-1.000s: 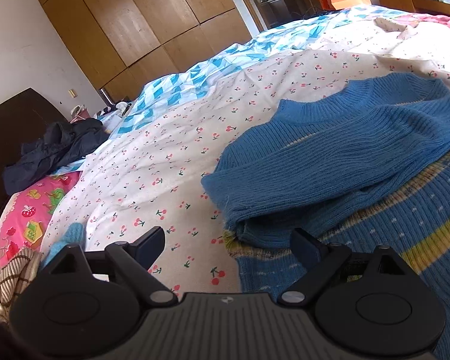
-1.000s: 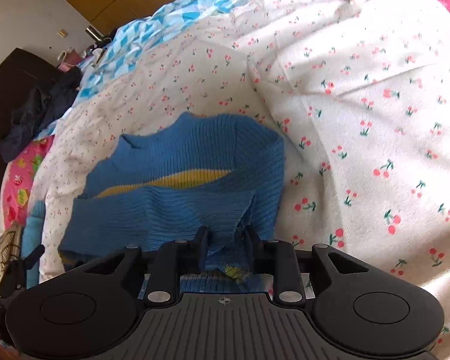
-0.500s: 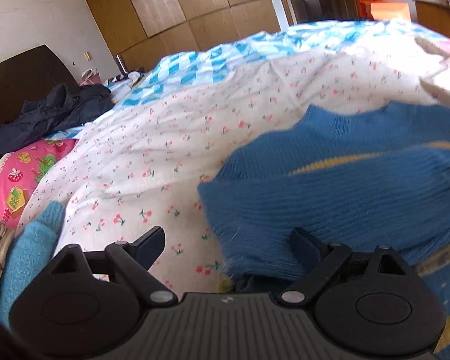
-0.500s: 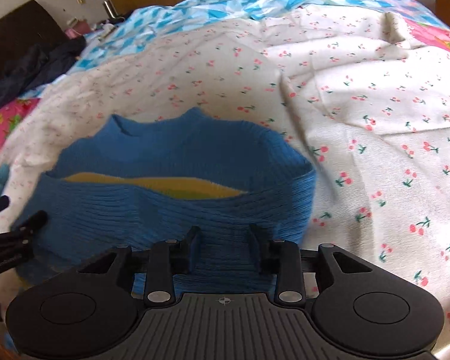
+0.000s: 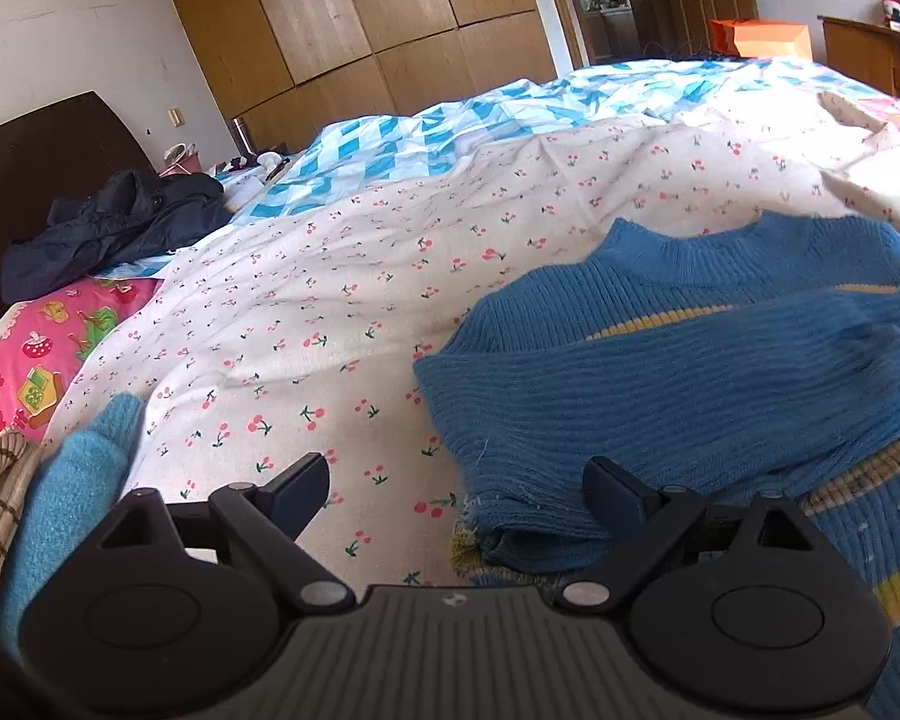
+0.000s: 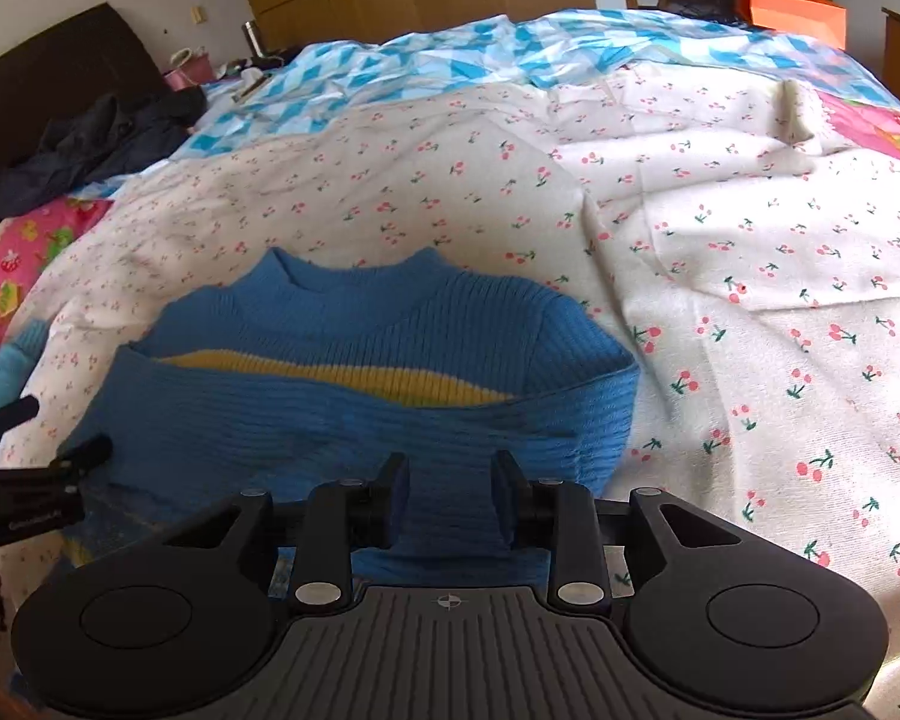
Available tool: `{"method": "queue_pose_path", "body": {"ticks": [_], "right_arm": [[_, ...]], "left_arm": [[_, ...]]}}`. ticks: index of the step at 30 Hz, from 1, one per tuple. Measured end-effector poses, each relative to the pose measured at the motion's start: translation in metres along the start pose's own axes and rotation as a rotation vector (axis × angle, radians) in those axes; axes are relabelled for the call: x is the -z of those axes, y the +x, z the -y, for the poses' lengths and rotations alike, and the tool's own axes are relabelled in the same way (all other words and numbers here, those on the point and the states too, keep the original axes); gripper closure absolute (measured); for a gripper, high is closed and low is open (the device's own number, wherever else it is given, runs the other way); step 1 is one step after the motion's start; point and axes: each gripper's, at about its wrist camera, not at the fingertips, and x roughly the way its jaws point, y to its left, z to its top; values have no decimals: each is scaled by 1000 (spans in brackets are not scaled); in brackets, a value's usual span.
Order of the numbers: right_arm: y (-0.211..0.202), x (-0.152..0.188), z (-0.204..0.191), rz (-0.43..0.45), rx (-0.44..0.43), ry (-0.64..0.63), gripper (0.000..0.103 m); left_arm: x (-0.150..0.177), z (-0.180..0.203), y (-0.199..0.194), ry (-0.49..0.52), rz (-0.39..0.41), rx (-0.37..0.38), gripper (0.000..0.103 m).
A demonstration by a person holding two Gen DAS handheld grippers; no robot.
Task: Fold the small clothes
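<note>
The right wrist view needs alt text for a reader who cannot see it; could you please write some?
A blue sweater with a yellow stripe lies on a cherry-print bedspread, sleeves folded across its front. The right gripper has a fold of it between its narrowly parted jaws. The left gripper is open at the left edge.

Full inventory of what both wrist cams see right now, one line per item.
blue ribbed knit sweater with yellow stripe: 1, blue and yellow, flat on the sheet, sleeves folded across the front
white cherry-print sheet: 1, white with red cherries, covering the bed
blue-and-white checked quilt: 1, beyond the sheet
dark navy jacket: 1, heaped by the headboard
pink cartoon-print fabric: 1, pink, at the left edge of the bed
light blue fuzzy garment: 1, near left corner
wooden wardrobe: 1, brown, back wall
orange box: 1, far right
left tool: 1, black, jaws wide open, sleeve end between them
right tool: 1, black, jaws narrow, sweater knit between them
</note>
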Motion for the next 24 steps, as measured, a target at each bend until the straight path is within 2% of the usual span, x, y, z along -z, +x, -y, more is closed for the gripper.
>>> {"method": "queue_pose_path", "body": {"ticks": [2, 5, 8, 11, 15, 19, 24], "right_arm": [[12, 6, 2, -51, 42, -10, 71], [16, 4, 14, -65, 47, 61, 70], [-2, 1, 12, -35, 23, 66, 69], [-25, 10, 8, -52, -2, 49, 69], [-60, 40, 10, -134, -48, 83, 68], [-86, 76, 7, -244, -51, 80, 65], [-101, 110, 4, -357, -47, 87, 64]], "left_arm": [[6, 2, 5, 16, -26, 1, 5], [5, -2, -2, 5, -27, 5, 5], [4, -10, -16, 9, -24, 11, 6], [15, -21, -36, 15, -68, 45, 6], [44, -32, -68, 4, -180, 105, 6], [73, -35, -96, -19, -307, 166, 9], [91, -32, -117, -38, -399, 228, 14]]}}
